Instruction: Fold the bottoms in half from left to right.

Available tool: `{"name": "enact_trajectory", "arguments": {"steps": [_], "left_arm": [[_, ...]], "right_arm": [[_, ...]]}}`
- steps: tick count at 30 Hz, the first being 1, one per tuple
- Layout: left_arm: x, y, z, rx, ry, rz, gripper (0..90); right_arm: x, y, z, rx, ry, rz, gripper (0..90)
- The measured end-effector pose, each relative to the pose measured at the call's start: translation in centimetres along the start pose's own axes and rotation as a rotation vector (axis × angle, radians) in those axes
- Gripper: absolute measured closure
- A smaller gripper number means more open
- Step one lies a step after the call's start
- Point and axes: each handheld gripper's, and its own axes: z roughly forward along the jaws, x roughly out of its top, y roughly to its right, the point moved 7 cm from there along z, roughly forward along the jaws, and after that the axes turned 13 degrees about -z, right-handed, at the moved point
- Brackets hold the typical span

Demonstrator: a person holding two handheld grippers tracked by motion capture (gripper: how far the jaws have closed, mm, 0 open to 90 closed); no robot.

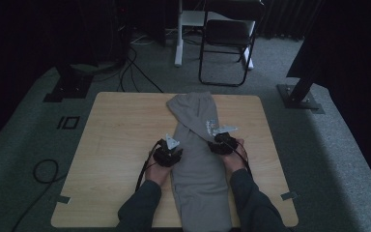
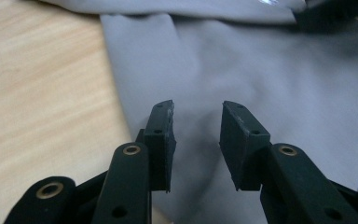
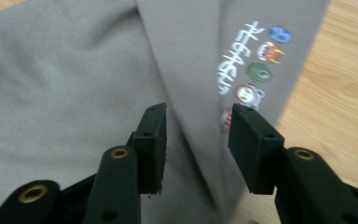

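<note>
Dark sleeves (image 1: pixel 140 208), black fingers (image 2: pixel 161 140), brass rivets, trailing black cables

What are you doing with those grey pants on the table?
A person is working on a pair of soft grey sweatpants lying along the middle of a light wooden table, with a black two-jaw gripper in each hand. The left gripper sits at the pants' left edge and the right gripper at their right edge, near a small colourful print. Both grippers' jaws stand open over the cloth, gripping nothing. The far part of the pants looks folded over.
</note>
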Motion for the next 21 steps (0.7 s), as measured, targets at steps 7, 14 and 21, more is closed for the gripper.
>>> {"name": "enact_trajectory", "arguments": {"steps": [7, 14, 21], "left_arm": [[-0.6, -0.8, 0.8, -0.018, -0.055, -0.049, 72.7], [-2.5, -0.5, -1.3, -0.062, -0.046, -0.091, 73.8], [-5.3, 1.0, -4.1, -0.079, -0.053, -0.060, 73.9]], "right_arm": [[-0.8, 0.1, 1.1, 0.034, -0.013, 0.098, 58.8], [-2.0, -1.2, -0.5, 0.039, -0.009, 0.091, 58.9], [-3.6, -3.5, -2.6, 0.055, 0.010, 0.082, 58.8]]}}
